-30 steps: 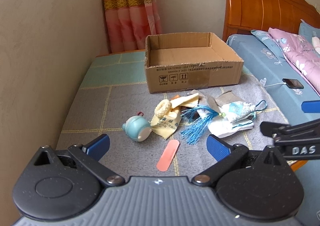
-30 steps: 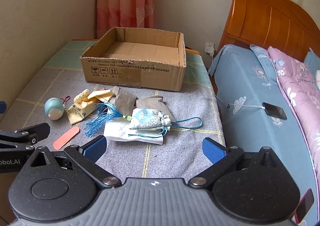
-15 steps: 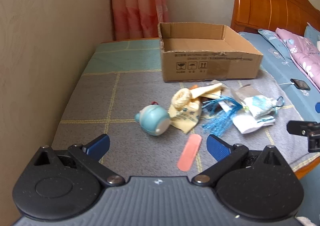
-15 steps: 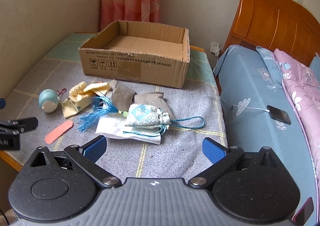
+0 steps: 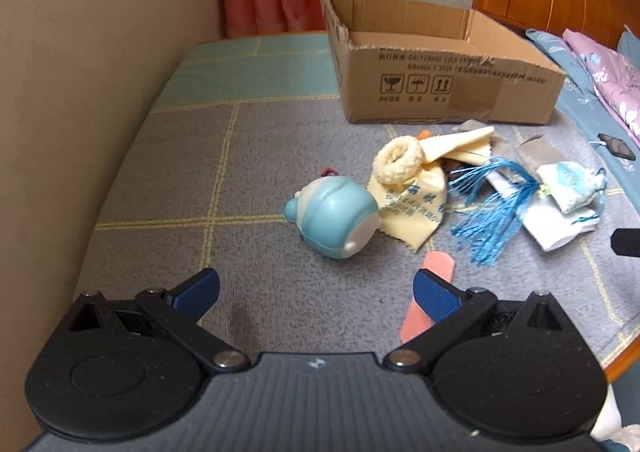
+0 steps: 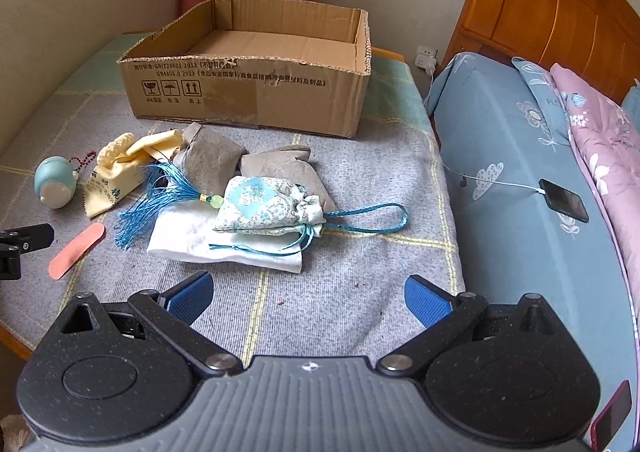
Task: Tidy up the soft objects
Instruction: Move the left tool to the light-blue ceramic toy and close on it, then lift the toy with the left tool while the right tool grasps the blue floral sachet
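left tongs (image 5: 316, 292): spread wide and empty, held low over the grey checked cloth; the blue pads (image 5: 198, 290) flank the round toy from the near side, touching nothing.
right tongs (image 6: 308, 298): spread wide and empty, over bare cloth just in front of the white cloth and pouch.
bench (image 5: 180, 179): covered with a grey and green checked cloth; wall on its left, bed on its right.
box (image 5: 440, 71): open cardboard box at the far side of the bench, with nothing visible inside it in either view.
round toy (image 5: 332, 221): pale blue and white, lying on its side just beyond the left tongs, its right edge against the yellow cloth.
yellow cloth (image 5: 412, 203): printed square, lying flat, with a cream ring (image 5: 398, 160) resting on its far part.
pink strip (image 5: 428, 300): flat on the bench, partly hidden behind the right pad of the left tongs.
pouch (image 6: 268, 207): blue and white drawstring bag lying on a folded white cloth (image 6: 224, 240); its blue cord loops off to the right.
tassel (image 6: 160, 199): blue threads fanned out to the left of the pouch, joined to it by green beads.
grey cloths (image 6: 248, 167): crumpled between the pouch and the box.
phone (image 6: 564, 199): on the blue bed sheet, with a white cable attached.
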Motion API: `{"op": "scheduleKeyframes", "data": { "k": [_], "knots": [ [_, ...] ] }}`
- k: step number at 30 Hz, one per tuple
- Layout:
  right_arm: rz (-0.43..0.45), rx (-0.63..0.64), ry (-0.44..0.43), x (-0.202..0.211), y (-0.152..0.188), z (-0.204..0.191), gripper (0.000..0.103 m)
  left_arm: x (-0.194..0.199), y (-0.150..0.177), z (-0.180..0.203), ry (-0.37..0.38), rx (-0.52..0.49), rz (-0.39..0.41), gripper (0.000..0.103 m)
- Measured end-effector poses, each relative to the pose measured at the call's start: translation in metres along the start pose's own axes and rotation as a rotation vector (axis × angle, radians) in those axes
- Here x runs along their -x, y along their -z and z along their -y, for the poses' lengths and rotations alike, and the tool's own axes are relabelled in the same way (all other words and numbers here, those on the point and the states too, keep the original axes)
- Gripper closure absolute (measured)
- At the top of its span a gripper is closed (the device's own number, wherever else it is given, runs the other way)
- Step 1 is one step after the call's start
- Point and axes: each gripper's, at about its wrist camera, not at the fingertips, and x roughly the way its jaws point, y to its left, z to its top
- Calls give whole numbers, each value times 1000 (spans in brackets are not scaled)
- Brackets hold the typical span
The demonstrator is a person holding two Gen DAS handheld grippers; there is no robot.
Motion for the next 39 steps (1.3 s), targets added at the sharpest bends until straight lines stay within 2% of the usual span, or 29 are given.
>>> {"op": "scheduleKeyframes", "data": {
  "k": [9, 17, 23, 28, 31, 33, 38, 39],
  "knots": [
    [-23, -5, -3, -14, -8, 1, 0, -23, -6, -9, 15, 12, -37, 0],
    [-32, -20, -9, -23, -14, 3, 0, -30, -10, -16, 51, -32, 26, 0],
    [-38, -27, -14, -28, -17, 4, 0, -34, -17, -17, 69, -57, 36, 2],
    [-31, -27, -16, -27, -19, 5, 0, -27, -22, -19, 130, -55, 74, 5],
    [-10, -19, -21, -24, -20, 6, 0, -27, -25, -18, 124, -64, 89, 16],
    [2, -14, -25, -22, -22, 6, 0, -29, -26, -19, 140, -63, 83, 30],
    [43, 6, -51, -21, -23, 6, 0, -32, -27, -18, 175, -53, 84, 45],
    [53, 10, -59, -21, -23, 6, 0, -33, -28, -17, 175, -46, 84, 45]
  ]
}}
